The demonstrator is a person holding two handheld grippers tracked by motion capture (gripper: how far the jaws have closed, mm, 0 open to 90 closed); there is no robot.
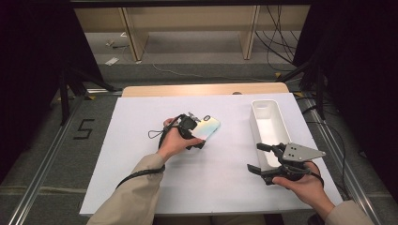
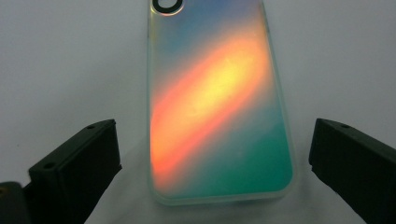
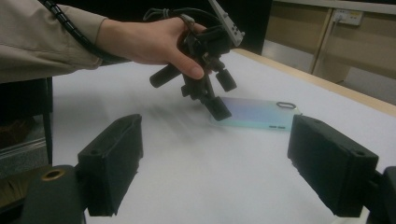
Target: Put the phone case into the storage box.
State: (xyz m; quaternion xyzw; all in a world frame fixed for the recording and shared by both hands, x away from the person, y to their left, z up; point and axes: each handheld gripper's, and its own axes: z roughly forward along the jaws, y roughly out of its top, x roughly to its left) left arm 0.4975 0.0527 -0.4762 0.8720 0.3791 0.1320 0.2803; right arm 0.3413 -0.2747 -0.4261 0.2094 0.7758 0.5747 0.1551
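An iridescent phone case point(image 1: 210, 126) lies flat on the white table sheet point(image 1: 141, 154), camera hole away from the left hand. My left gripper point(image 1: 196, 131) tilts down over the case's near end. In the left gripper view the case point(image 2: 219, 102) lies between the two black jaws, which stand wide on either side without touching it, so the left gripper point(image 2: 212, 135) is open. My right gripper point(image 1: 259, 158) hovers at the table's right front, open and empty. The right gripper view looks between its own jaws point(image 3: 219, 154) at the case point(image 3: 257, 114) and the left gripper point(image 3: 223, 95).
A long white bin point(image 1: 270, 124) stands on the right side of the sheet, just behind the right gripper. The wooden table edge point(image 1: 202, 89) runs along the back. Cables and dark stands flank the table on the floor.
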